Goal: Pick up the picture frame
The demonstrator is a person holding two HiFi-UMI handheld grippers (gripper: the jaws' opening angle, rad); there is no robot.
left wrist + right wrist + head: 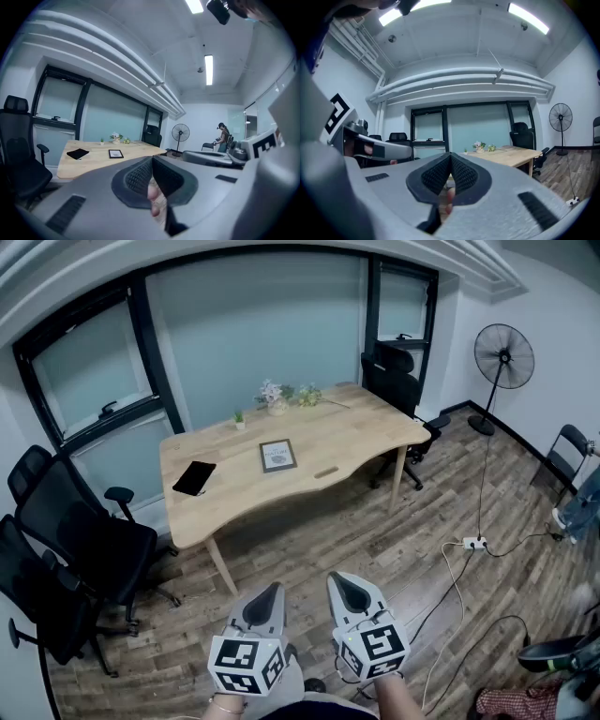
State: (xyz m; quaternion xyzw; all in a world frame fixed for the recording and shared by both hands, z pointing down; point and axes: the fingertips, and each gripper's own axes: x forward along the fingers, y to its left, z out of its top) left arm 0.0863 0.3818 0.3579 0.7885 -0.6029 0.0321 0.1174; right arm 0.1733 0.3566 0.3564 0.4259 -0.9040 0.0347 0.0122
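Note:
A small dark-framed picture frame (277,455) lies flat near the middle of the wooden table (356,432); it also shows small and far off as the picture frame (116,153) in the left gripper view. Both grippers hang close to the person's body, well short of the table. My left gripper (266,594) is shut with nothing in it, its pads (140,176) pressed together. My right gripper (349,585) is shut and empty too, pads (461,174) meeting, and it points level toward the table (520,154).
A black pouch (194,477) lies on the table's left part; small plants and flowers (273,396) stand at its far edge. Black office chairs (70,531) stand left, another chair (394,376) behind. A standing fan (502,362) and floor cables (473,549) are right. A person (222,137) stands far off.

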